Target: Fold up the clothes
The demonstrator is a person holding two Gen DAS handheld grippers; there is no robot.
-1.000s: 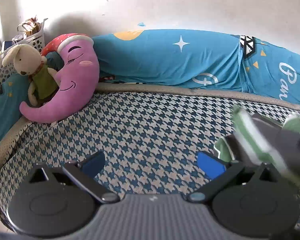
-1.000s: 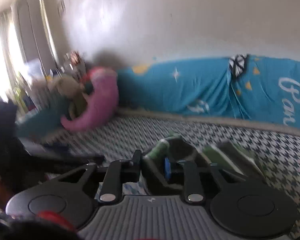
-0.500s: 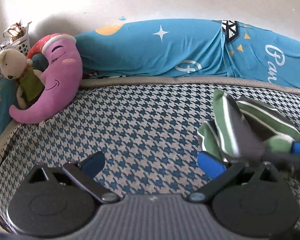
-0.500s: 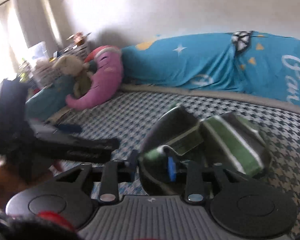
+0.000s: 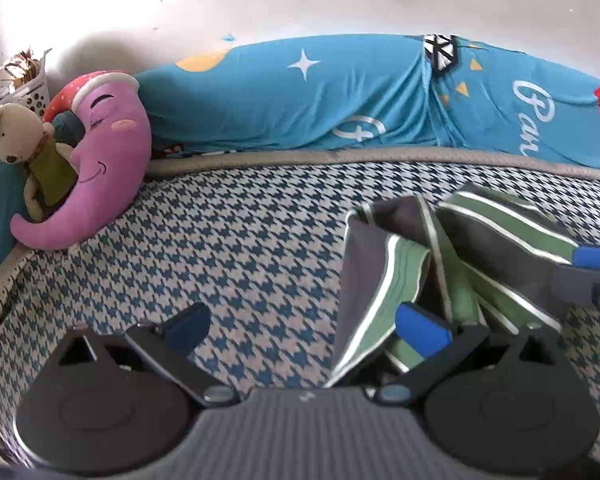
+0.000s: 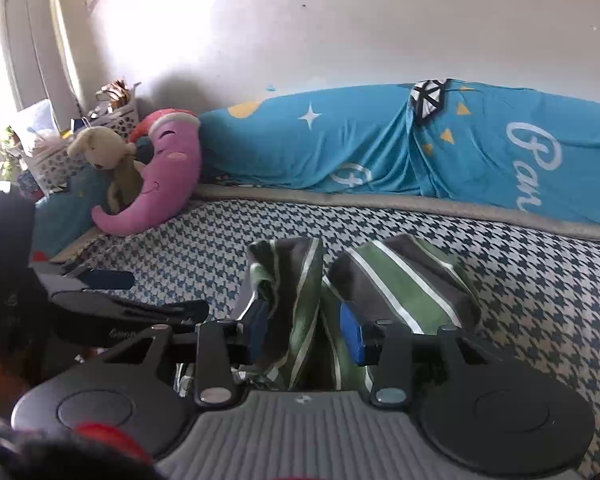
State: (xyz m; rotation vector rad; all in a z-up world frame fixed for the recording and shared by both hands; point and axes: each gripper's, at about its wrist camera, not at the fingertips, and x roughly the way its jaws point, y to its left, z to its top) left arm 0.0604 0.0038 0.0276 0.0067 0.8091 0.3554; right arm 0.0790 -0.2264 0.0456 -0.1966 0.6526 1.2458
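Observation:
A striped garment [image 5: 440,264] in green, grey and white lies bunched on the houndstooth mattress [image 5: 240,248]. My left gripper [image 5: 304,328] is open just left of it, and its right pad [image 5: 420,328] overlaps the cloth's near fold. In the right wrist view my right gripper [image 6: 304,330] is shut on a fold of the garment [image 6: 404,284], with cloth bunched between its blue pads. One blue pad of the right gripper [image 5: 596,258] shows at the garment's right edge. The open left gripper [image 6: 132,300] sits at the left of that view.
A pink moon cushion [image 5: 100,168] and a rabbit plush [image 5: 16,136] lean in the far left corner by a white basket [image 5: 32,88]. A long blue printed bolster [image 5: 300,96] runs along the wall. Bare mattress stretches to the garment's left.
The right gripper has brought the garment in from the right and down onto the mattress, closer to the left gripper's right finger. The left gripper stays open.

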